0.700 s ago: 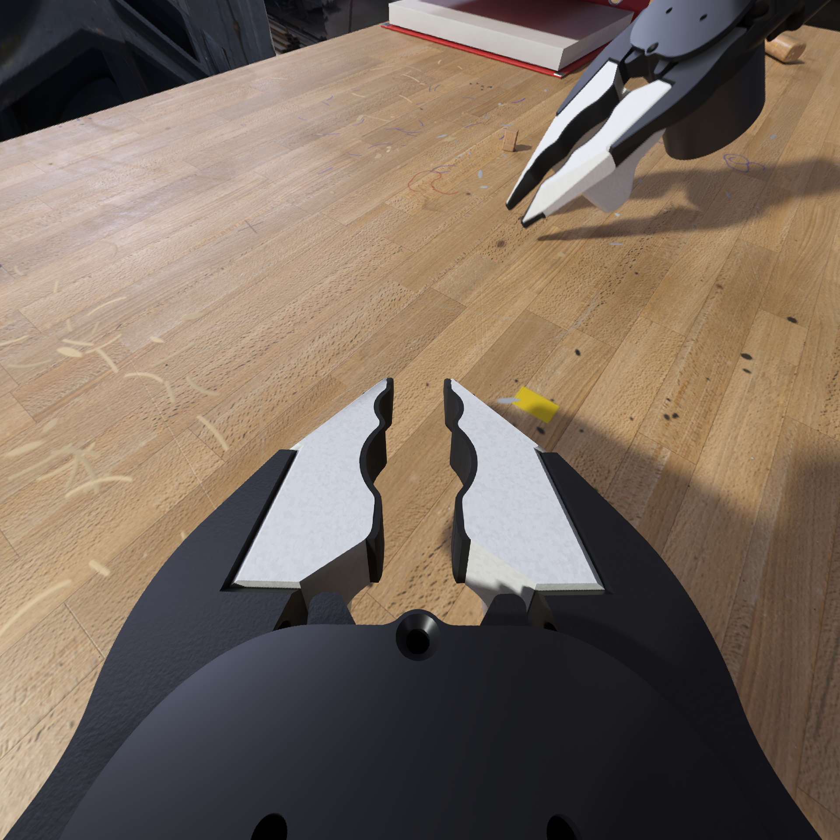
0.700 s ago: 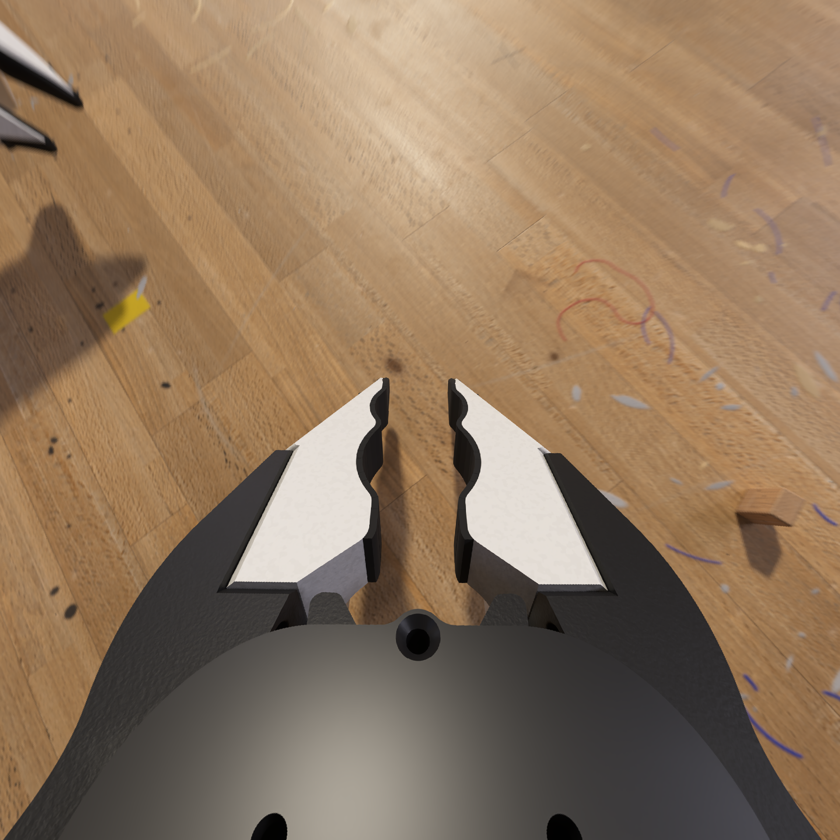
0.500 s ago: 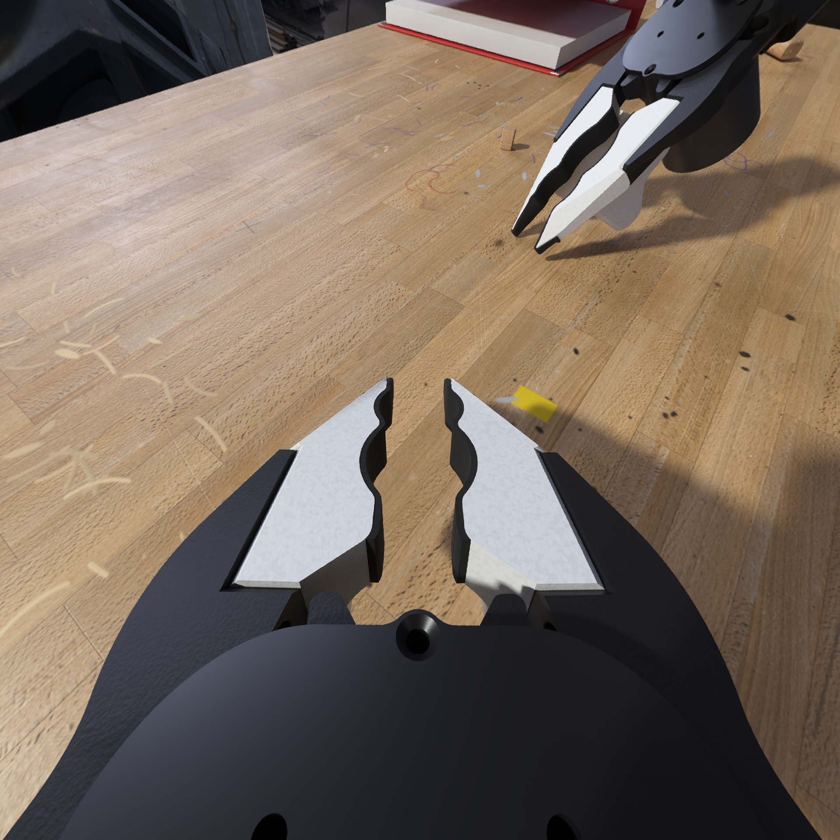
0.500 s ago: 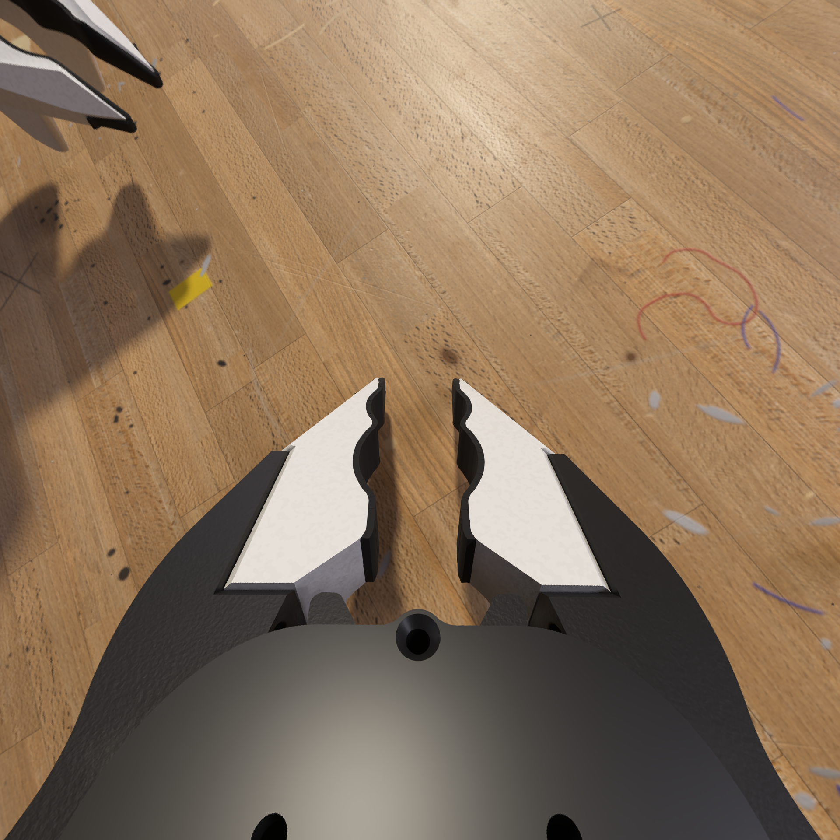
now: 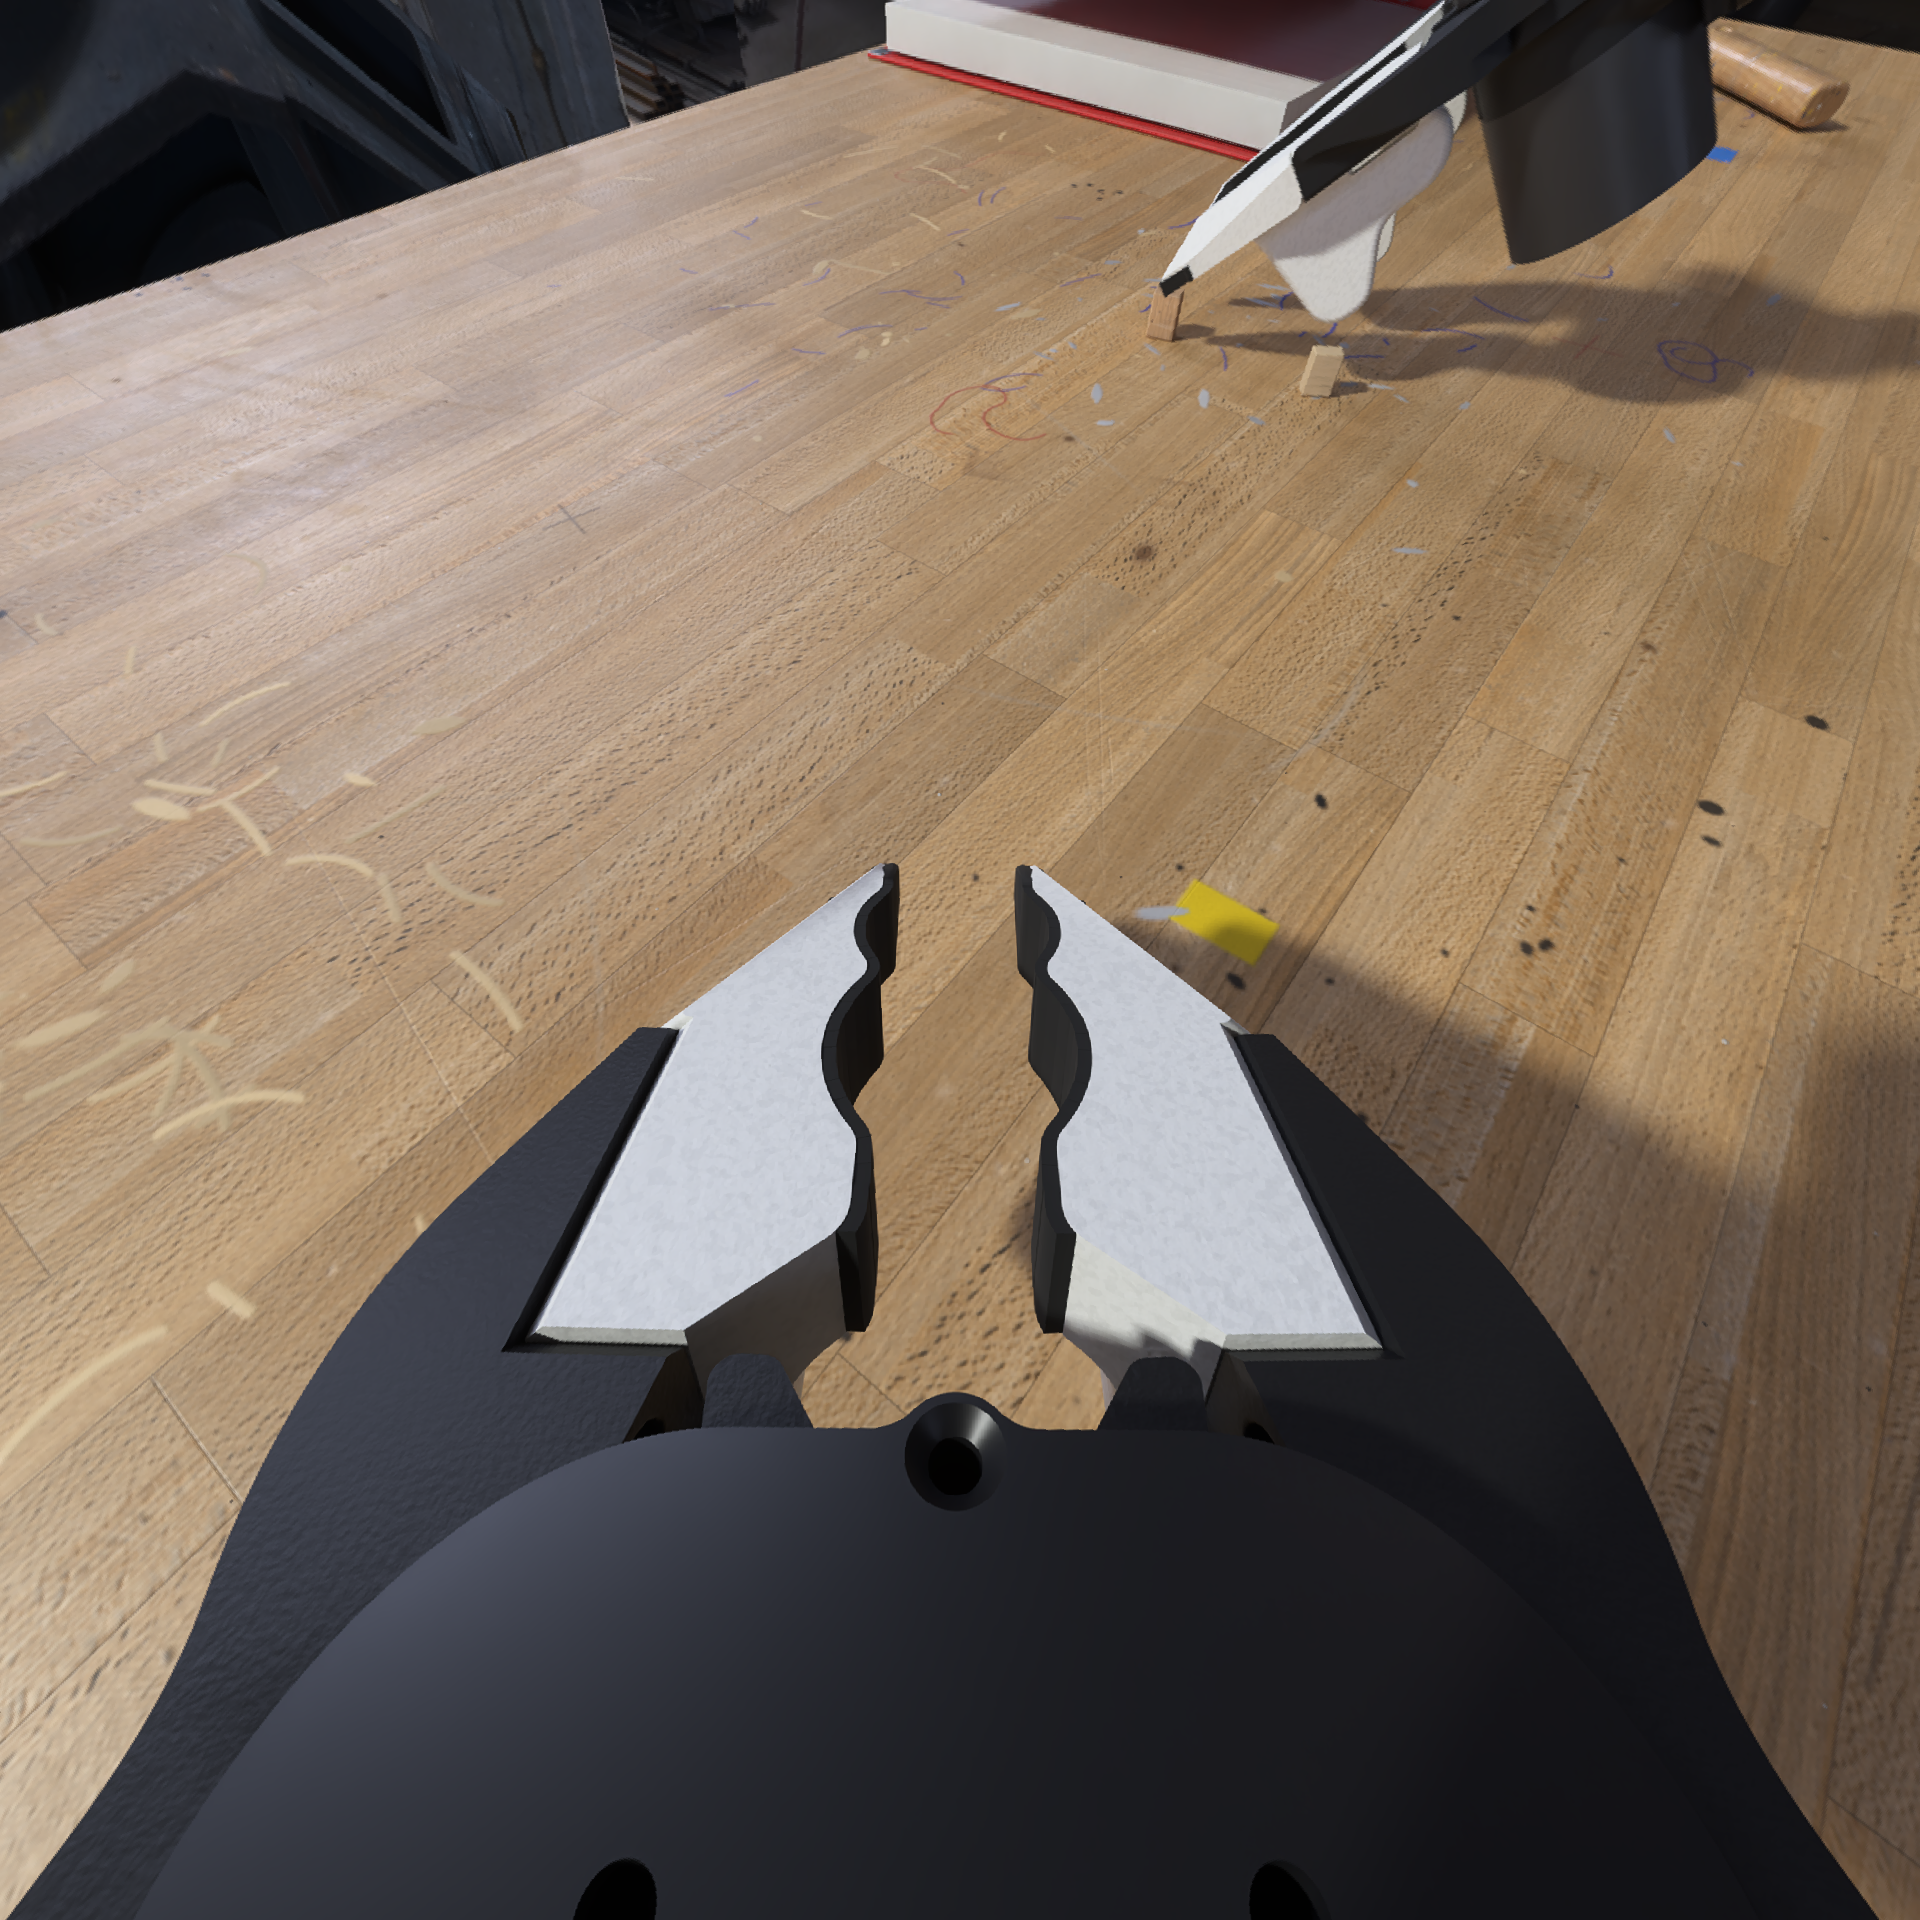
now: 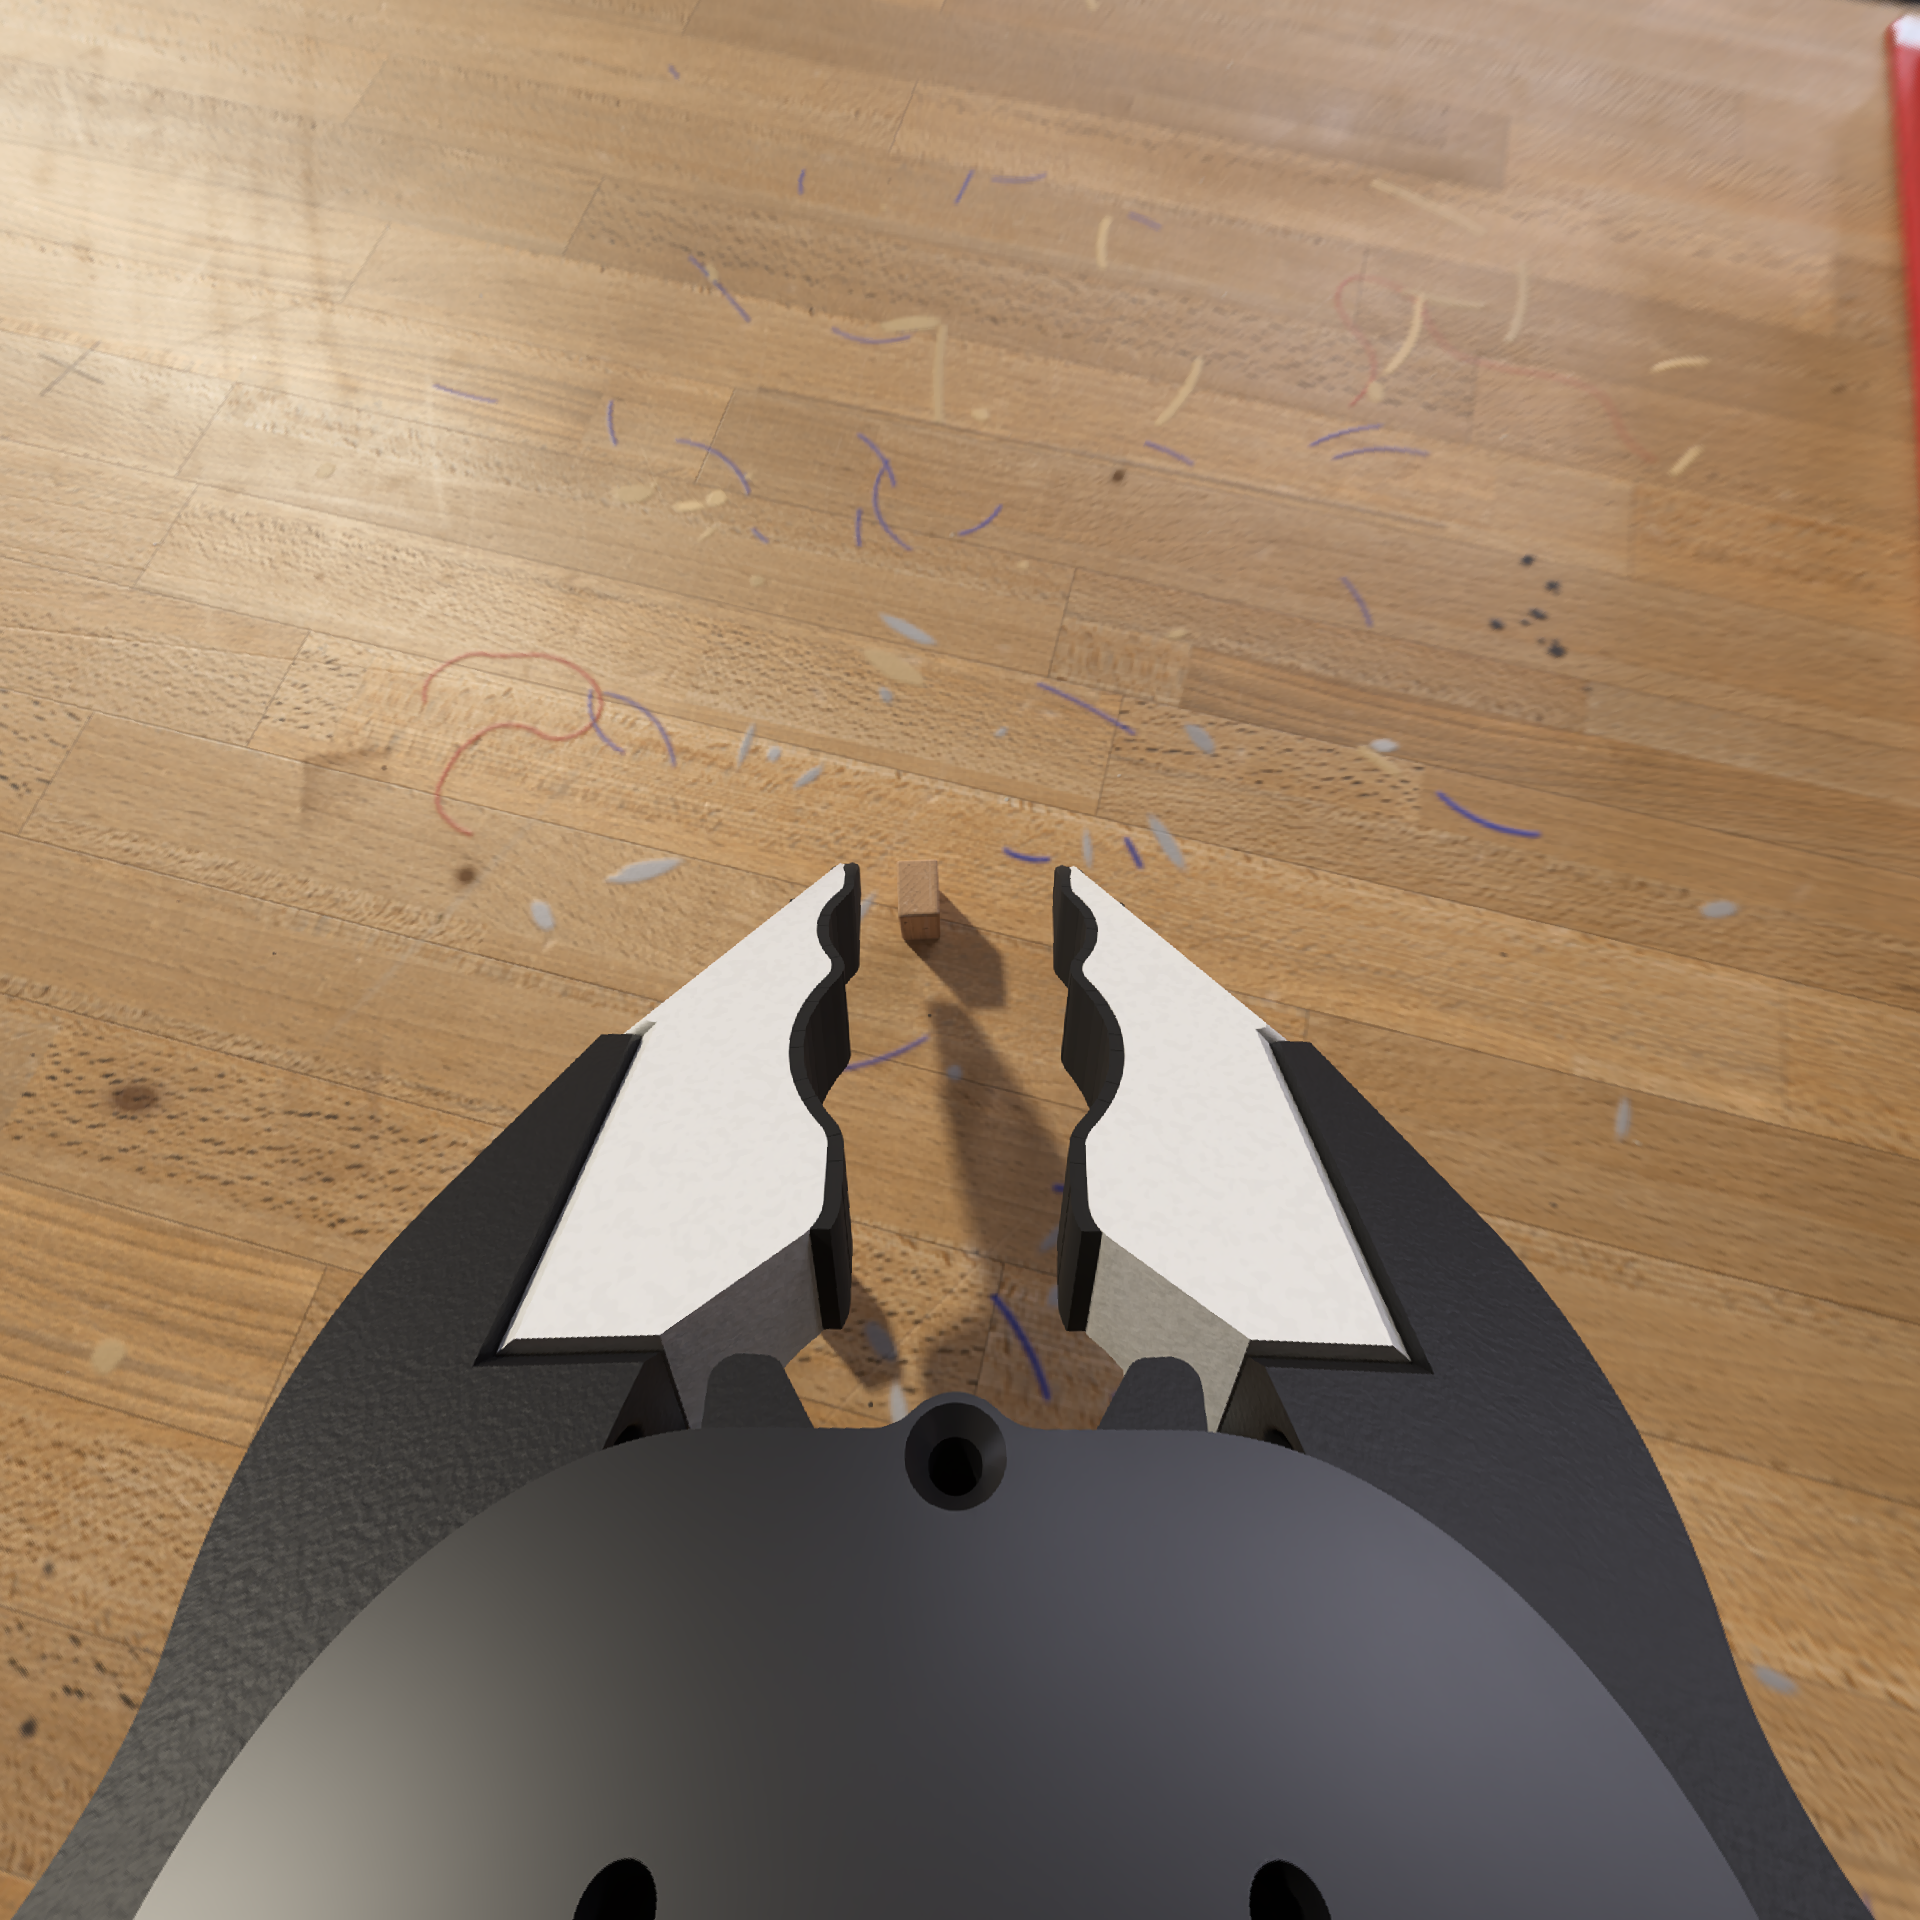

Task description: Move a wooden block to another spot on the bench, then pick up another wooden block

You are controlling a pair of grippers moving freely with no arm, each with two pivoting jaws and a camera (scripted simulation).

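Two small wooden blocks stand on the wooden bench [image 5: 623, 520]. In the left wrist view one block [image 5: 1164, 312] is far ahead to the right, the other block [image 5: 1322, 371] a little right of it. My right gripper [image 5: 1179, 278] hovers with its tips just above the first block. In the right wrist view that gripper [image 6: 956, 878] is open and empty, and the block [image 6: 918, 902] stands on the bench between its fingertips, nearer the left finger. My left gripper [image 5: 956, 883] is open, empty, and low over the bench, far from both blocks.
A thick white slab on a red cover [image 5: 1091, 73] lies at the bench's far edge, and its red edge [image 6: 1907, 208] shows in the right wrist view. A wooden dowel [image 5: 1777, 83] lies far right. A yellow scrap [image 5: 1226, 920] lies by my left gripper. The bench edge runs along the far left.
My right gripper has moved away across the bench to the far blocks and opened wider; a block now sits between its tips. My left gripper has not moved.
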